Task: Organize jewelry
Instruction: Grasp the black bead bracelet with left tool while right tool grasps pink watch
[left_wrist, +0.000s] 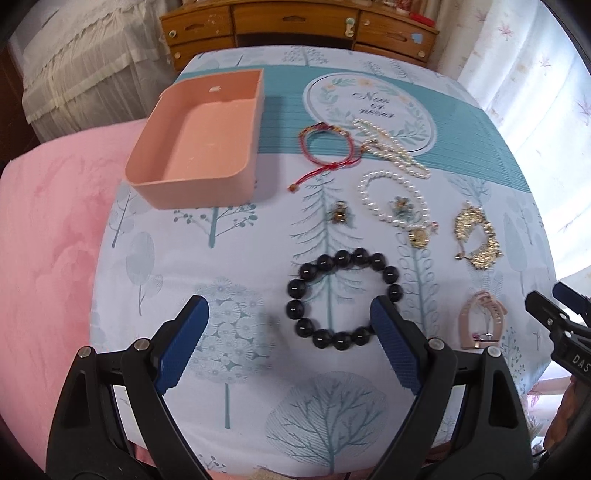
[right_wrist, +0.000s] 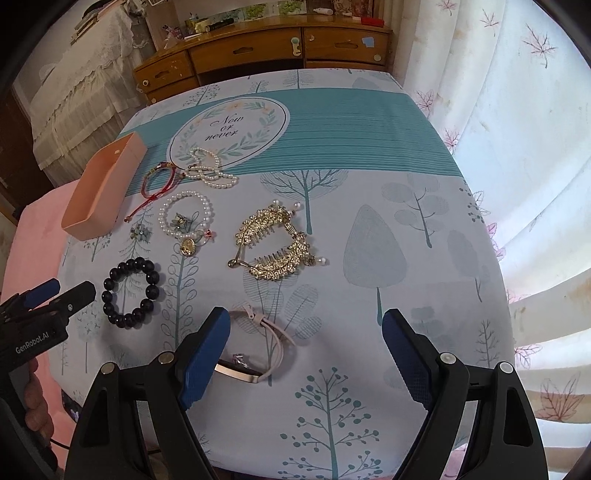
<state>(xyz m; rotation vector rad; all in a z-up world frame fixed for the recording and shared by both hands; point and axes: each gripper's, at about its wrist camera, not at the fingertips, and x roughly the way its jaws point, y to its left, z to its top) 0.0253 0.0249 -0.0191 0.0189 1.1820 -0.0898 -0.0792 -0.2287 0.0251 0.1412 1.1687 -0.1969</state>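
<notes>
On tablecloth (left_wrist: 236, 258), glossy black bead bracelet (left_wrist: 343, 299), round, unbroken loop

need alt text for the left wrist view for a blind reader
The open left gripper hovers over a tree-print tablecloth, its right finger overlapping a black bead bracelet. Beyond lie a red cord bracelet, pearl strands, a gold hair comb and an empty pink box; the right gripper shows at the right edge.
</notes>
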